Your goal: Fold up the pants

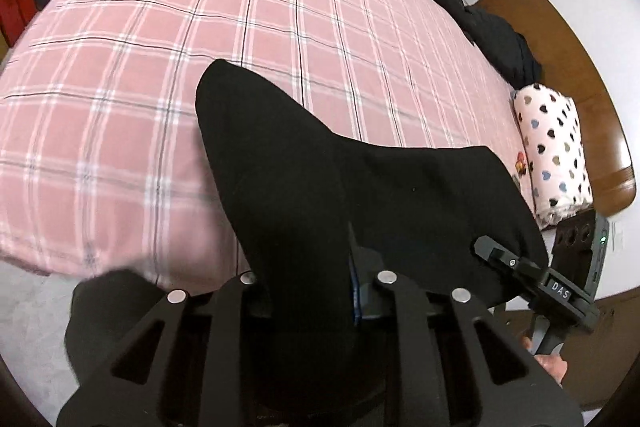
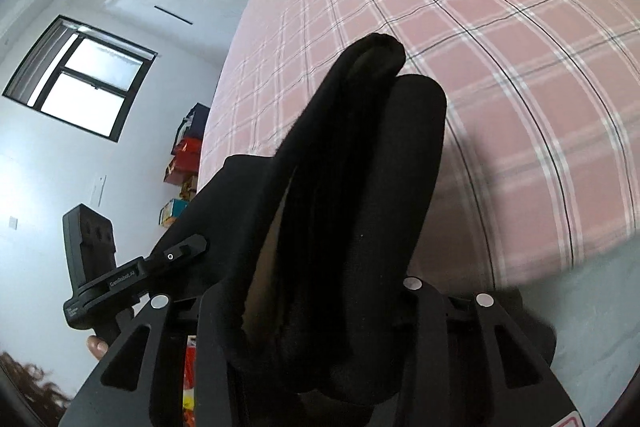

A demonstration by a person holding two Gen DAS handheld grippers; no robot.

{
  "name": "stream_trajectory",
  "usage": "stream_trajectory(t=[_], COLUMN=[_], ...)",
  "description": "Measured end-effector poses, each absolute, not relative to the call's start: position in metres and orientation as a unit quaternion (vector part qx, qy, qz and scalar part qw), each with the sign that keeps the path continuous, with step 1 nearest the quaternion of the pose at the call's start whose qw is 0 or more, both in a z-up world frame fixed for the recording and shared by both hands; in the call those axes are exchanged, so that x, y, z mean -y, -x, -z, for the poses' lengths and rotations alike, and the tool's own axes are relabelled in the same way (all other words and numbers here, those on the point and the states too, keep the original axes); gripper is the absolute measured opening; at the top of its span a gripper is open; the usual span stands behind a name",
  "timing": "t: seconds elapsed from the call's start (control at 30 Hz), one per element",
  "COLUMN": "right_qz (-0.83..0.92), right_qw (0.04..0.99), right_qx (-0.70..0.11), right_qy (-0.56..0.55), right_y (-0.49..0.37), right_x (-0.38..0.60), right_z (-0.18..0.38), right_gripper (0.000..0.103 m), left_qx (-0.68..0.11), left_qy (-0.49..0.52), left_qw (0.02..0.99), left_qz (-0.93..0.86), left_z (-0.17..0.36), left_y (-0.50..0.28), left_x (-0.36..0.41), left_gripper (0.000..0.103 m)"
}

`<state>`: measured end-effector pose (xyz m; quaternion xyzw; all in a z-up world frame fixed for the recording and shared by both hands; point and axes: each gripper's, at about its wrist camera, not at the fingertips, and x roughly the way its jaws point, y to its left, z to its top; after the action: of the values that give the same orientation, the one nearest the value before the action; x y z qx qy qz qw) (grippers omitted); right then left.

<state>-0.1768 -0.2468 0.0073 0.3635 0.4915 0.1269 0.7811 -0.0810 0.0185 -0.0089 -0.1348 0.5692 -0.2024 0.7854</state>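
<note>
The pants (image 1: 280, 163) are plain black. The bedspread (image 1: 200, 39) beneath them is pink, checked with white and thin black lines. Beside the bedspread, the pillow (image 1: 554, 151) is white with multicoloured hearts, the headboard (image 1: 576, 39) brown, the boxes (image 2: 188, 151) red.

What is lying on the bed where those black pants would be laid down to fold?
Nothing visible blocks it. The black pants hang from both grippers over a bare stretch of the pink plaid bedspread. The dark clothes pile and heart-print pillow lie off at the headboard end.
</note>
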Motion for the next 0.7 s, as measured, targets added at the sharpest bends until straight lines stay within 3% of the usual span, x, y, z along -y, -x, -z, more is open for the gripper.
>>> stream_trajectory(t=[0.4, 0.7], right_qz=[-0.150, -0.166], right_qw=[0.828, 0.865], right_qx=[-0.430, -0.356], right_qy=[-0.326, -0.313], right_y=[0.233, 0.240], right_x=[0.233, 0.242], right_z=[-0.094, -0.170], right_gripper=[0.037, 0.037], left_qx=[-0.523, -0.446], left_qy=[0.112, 0.084], left_qw=[0.816, 0.856], left_qz=[0.218, 0.249], left_z=[-0.063, -0.144], left_y=[0.140, 0.150], left_x=[-0.023, -0.013], left_gripper=[0.021, 0.021])
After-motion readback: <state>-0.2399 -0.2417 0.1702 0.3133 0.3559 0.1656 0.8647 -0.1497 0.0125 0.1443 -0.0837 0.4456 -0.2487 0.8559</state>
